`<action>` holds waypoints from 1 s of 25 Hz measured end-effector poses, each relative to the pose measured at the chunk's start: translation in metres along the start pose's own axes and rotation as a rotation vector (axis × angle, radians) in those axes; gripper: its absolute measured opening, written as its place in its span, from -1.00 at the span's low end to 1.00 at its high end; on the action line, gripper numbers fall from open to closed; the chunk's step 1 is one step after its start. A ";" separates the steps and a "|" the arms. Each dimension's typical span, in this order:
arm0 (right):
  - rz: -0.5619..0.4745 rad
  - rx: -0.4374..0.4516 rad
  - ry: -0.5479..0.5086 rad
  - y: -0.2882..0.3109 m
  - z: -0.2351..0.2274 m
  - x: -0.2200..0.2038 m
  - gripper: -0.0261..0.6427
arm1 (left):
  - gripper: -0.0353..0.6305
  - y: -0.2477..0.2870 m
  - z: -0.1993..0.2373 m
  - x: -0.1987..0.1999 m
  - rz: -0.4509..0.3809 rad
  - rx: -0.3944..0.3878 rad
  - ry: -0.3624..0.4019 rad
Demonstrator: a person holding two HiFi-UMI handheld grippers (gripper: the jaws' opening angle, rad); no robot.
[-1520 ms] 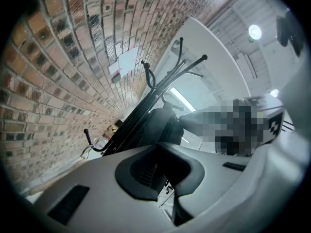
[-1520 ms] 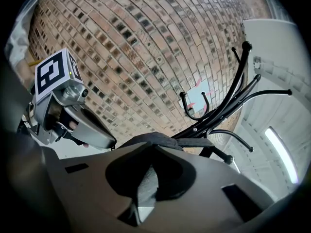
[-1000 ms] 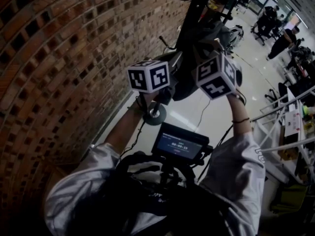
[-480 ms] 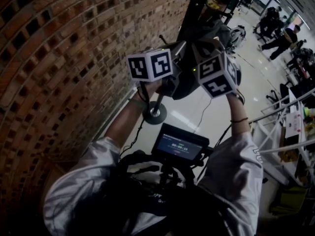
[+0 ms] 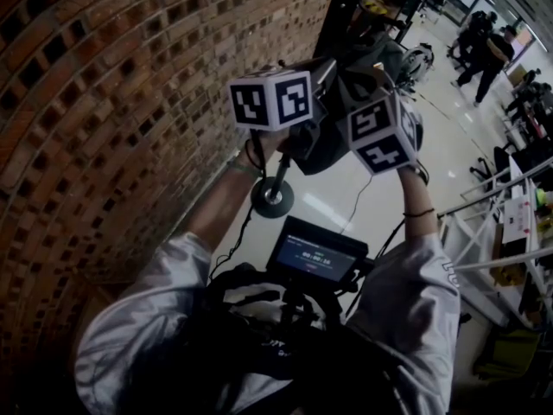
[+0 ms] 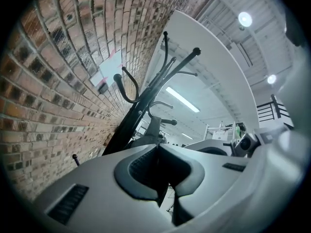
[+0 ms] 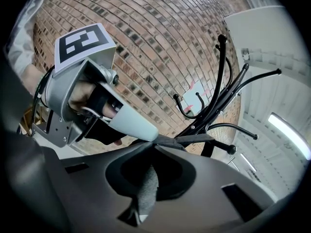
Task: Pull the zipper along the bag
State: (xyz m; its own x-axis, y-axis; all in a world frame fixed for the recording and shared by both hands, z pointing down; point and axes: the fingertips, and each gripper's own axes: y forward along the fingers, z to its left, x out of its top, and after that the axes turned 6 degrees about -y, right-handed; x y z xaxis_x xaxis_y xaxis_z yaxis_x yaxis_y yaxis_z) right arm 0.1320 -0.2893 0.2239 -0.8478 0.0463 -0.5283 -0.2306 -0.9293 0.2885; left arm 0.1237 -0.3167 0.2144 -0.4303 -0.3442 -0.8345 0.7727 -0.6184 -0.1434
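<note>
Dark bag [image 5: 327,150] upright against coat rack [image 5: 350,7]

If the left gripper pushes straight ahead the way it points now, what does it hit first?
Probably the grey bag, just past the shut tips of the left gripper, with the black coat rack behind it; depth is unclear.

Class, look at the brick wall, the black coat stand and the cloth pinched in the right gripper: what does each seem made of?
The wall: fired brick, rough and matt, with pale mortar joints. The coat stand: probably painted metal tube, being thin, smooth and black with knob ends. The cloth: woven textile, maybe synthetic; grey, matt, softly folded.
</note>
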 end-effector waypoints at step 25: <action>-0.057 0.315 0.141 0.003 0.004 0.003 -0.88 | -0.81 -0.007 0.009 -0.010 -0.071 -0.105 -0.119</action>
State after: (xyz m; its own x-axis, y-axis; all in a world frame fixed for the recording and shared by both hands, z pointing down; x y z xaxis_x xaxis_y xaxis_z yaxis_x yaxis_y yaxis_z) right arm 0.1264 -0.2901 0.2264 -0.7600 0.0229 -0.6495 -0.4300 -0.7670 0.4762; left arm 0.1186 -0.3150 0.2286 -0.5329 -0.3877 -0.7521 0.7803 -0.5690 -0.2595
